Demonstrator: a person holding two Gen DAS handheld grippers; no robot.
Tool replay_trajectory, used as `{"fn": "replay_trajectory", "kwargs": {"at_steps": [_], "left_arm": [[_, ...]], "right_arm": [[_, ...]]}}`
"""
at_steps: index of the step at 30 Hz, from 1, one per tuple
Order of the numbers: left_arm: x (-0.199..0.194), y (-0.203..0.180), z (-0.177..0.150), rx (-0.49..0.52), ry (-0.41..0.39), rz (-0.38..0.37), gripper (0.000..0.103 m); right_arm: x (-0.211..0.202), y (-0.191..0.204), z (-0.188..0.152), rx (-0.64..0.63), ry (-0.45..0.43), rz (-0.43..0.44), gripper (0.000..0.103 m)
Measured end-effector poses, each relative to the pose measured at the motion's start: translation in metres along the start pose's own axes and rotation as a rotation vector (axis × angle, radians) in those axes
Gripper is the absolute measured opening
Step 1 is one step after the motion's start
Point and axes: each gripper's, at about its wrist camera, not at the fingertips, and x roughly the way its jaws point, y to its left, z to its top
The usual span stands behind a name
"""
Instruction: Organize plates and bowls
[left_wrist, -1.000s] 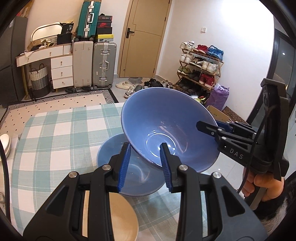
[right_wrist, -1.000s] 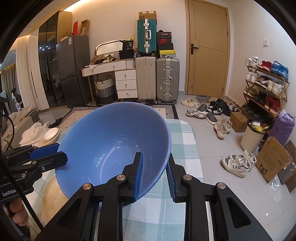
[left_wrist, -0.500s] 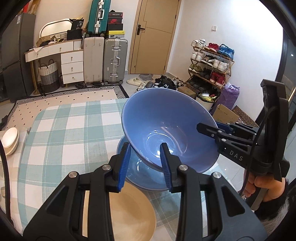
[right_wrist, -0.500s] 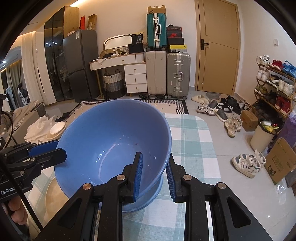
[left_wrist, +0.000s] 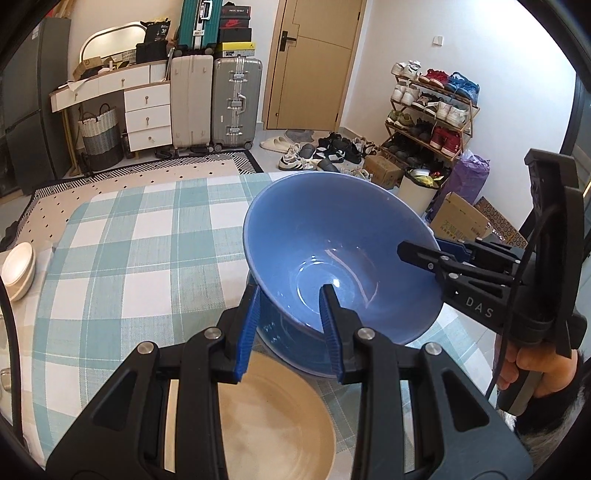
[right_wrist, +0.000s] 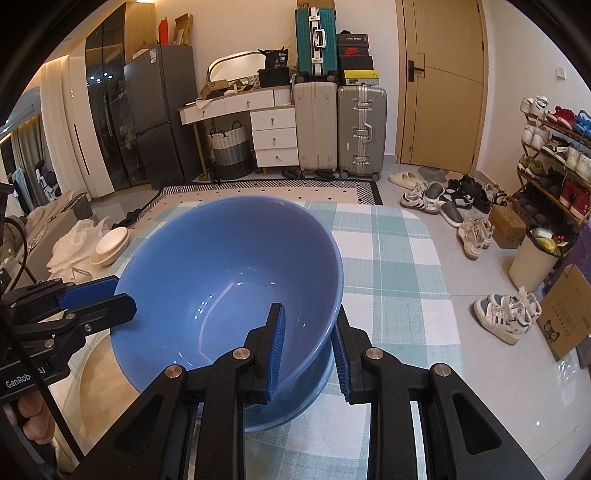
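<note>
Two grippers clamp one large blue bowl (left_wrist: 332, 251) by opposite sides of its rim, each with one pad inside and one outside the wall. The bowl hangs tilted, just above a second blue bowl (left_wrist: 280, 339) that sits on the checked tablecloth (left_wrist: 129, 258); whether the two touch cannot be told. The left gripper (left_wrist: 290, 325) points steeply down at the near rim, jaws narrowed on the wall. The right gripper (right_wrist: 308, 343) slants down likewise, gripping the opposite side. A hand (left_wrist: 532, 373) wraps the right gripper's handle, fingers curled. A beige plate (left_wrist: 273, 417) lies just beside the lower bowl, under the left gripper. White bowls (right_wrist: 110, 245) sit well apart at the table's far left.
</note>
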Motion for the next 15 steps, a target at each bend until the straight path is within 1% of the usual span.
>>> {"fn": "replay_trajectory", "kwargs": {"at_steps": [8,15], "left_arm": [[0.032,0.016,-0.009,-0.004,0.034,0.011,0.030],[0.048,0.021,-0.016,0.012,0.048,0.020,0.030]], "right_arm": [[0.020,0.005,-0.008,-0.035,0.016,-0.030,0.025],[0.029,0.010,-0.016,-0.062,0.018,-0.064,0.025]]}}
